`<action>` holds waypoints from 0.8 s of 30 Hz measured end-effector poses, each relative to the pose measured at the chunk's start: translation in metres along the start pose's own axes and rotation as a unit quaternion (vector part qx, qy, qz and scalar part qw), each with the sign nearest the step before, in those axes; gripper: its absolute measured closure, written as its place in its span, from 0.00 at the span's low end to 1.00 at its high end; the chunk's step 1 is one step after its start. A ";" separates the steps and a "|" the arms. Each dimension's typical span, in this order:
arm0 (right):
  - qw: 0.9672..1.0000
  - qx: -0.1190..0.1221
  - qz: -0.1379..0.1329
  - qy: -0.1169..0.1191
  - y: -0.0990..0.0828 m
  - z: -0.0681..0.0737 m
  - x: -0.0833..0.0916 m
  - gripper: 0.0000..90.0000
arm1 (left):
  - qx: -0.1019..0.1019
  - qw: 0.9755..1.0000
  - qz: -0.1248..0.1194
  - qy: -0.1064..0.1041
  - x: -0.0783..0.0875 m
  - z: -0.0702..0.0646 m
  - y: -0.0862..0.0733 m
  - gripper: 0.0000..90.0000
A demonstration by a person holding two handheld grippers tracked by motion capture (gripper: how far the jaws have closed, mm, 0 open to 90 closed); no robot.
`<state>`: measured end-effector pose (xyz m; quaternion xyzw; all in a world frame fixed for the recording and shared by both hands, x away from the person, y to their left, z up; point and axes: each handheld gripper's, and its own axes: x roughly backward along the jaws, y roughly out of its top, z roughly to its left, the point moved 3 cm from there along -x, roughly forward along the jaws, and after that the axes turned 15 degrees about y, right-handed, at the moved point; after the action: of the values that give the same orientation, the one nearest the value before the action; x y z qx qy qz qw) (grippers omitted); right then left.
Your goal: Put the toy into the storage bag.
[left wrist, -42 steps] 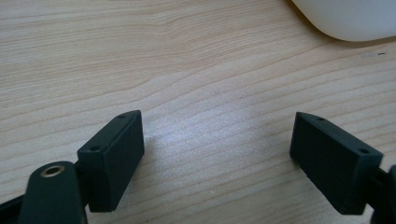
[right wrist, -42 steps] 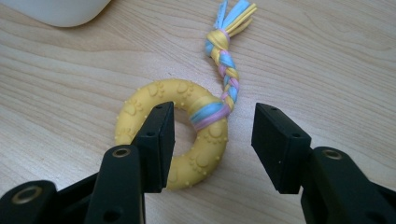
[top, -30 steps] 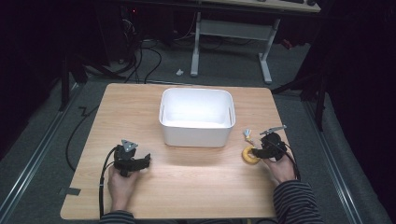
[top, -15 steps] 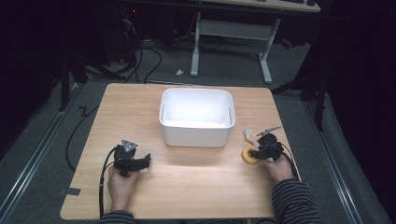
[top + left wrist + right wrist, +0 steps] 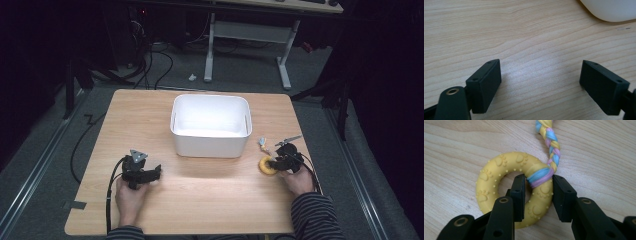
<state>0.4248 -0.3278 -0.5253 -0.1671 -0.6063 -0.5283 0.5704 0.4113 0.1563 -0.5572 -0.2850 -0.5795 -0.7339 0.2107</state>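
**Right fingers close on the ring toy**

Since the earlier frame the right gripper (image 5: 536, 195) has drawn its fingers (image 5: 519, 195) in around the yellow ring toy (image 5: 499, 177), one inside the hole, one outside, beside the braided rope (image 5: 550, 142). The left gripper (image 5: 540, 82) rests wide apart over bare desk (image 5: 210, 200). Beyond stands the white bin (image 5: 210, 142).

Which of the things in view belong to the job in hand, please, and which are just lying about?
In the job:
- yellow rubber ring toy with braided pastel rope
- right gripper, shut on the ring
- white plastic tub, probably

Lying about:
- left gripper, open over bare wooden table
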 end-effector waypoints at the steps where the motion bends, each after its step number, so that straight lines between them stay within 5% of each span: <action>1: 1.000 0.002 0.000 0.003 0.001 0.000 0.001 0.73 | 0.000 1.000 0.000 0.000 0.000 0.000 0.000 0.20; 24: 0.999 -0.010 -0.047 0.020 -0.005 -0.003 0.038 0.75 | -0.001 1.000 0.000 0.000 0.000 0.000 0.000 0.20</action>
<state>0.4116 -0.3474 -0.4955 -0.1336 -0.5967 -0.5638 0.5551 0.4113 0.1563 -0.5572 -0.2851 -0.5792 -0.7342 0.2105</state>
